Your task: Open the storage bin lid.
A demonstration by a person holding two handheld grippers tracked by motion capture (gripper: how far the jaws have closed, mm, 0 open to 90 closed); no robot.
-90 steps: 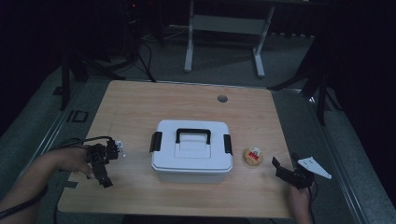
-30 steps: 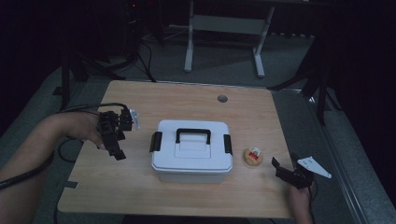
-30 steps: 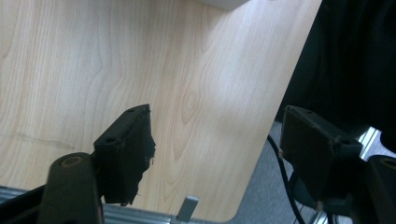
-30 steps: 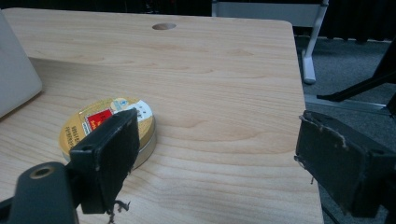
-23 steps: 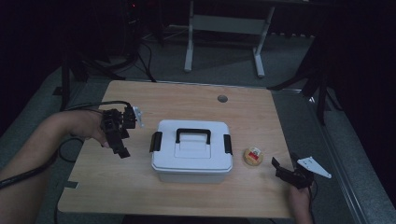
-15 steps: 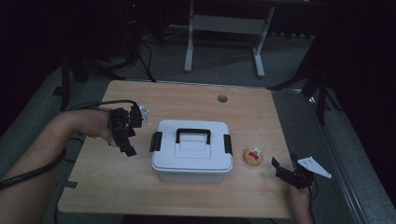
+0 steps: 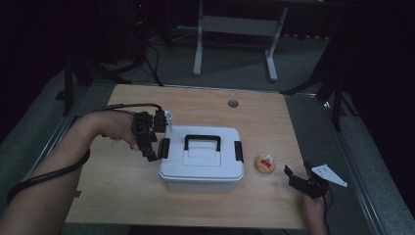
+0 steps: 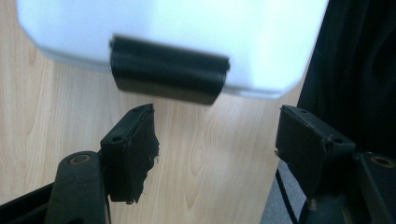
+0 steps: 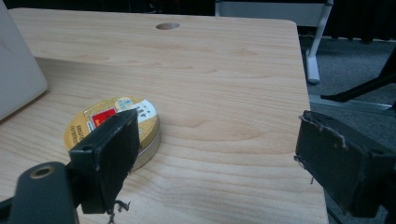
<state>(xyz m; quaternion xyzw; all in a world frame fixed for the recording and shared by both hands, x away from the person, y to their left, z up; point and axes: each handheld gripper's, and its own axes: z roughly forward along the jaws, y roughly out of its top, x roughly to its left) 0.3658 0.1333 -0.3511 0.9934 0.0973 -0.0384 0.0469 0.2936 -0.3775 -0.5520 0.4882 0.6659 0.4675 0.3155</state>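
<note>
A white lidded box (image 7: 201, 169) with a black handle (image 7: 202, 141) stands in the middle of the table. My left gripper (image 7: 152, 152) hangs by the box's left end, jaws pointing at the black left latch (image 7: 164, 148). In the left gripper view the latch (image 8: 168, 70) lies just beyond the left gripper (image 8: 217, 116); its jaws are open, have just closed a little, and hold nothing. A round gold tin (image 7: 265, 163) lies right of the box. My right gripper (image 7: 295, 171) rests open near the front right corner, the tin (image 9: 112, 126) just past its left jaw.
The wooden table (image 7: 244, 112) has a small round hole (image 7: 233, 103) near its far edge. A black latch (image 7: 239, 151) sits on the box's right end. A cable trails from the left hand off the table's left side. Grey floor and stand legs lie beyond.
The left hand has moved right, from the table's left side to the box's left latch. The right gripper, box and tin have stayed in place.
</note>
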